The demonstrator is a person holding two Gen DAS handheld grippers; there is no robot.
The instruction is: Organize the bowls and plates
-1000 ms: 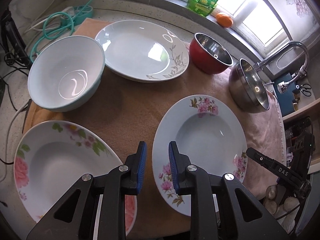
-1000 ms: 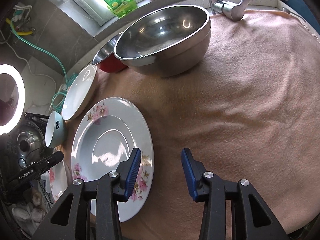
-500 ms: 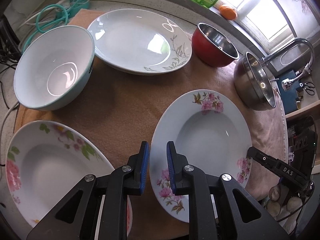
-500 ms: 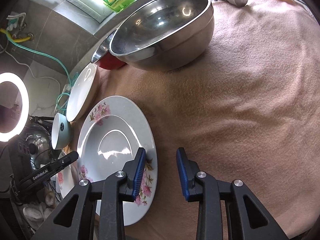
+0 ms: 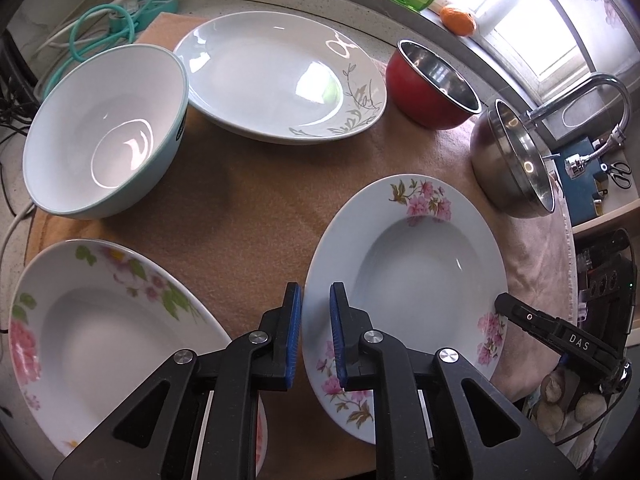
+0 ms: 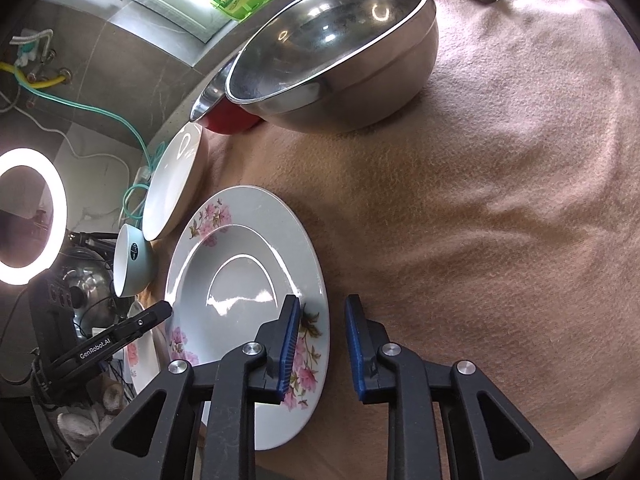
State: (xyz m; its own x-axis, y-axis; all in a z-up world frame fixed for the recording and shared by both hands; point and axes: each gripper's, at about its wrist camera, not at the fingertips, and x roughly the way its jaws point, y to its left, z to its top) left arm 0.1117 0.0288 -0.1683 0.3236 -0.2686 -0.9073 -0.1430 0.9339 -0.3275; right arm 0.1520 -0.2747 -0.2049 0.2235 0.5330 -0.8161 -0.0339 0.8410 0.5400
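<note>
Left wrist view: left gripper [image 5: 316, 330] is closing astride the near-left rim of the pink-flowered plate [image 5: 404, 276], pads not visibly pressing. Beyond that plate, white bowl [image 5: 104, 136], leaf plate [image 5: 280, 80], red bowl [image 5: 434, 86] are sitting unstacked; sorting looks barely begun.

Right wrist view: right gripper [image 6: 322, 346] is narrowing over the plate's opposite rim, gap visible. Only here the steel bowl's [image 6: 332, 52] interior shows empty.

Our two handheld grippers

Our left gripper [image 5: 311, 334] and right gripper [image 6: 322, 344]: black frames, silver screws, ribbed blue pads.
</note>
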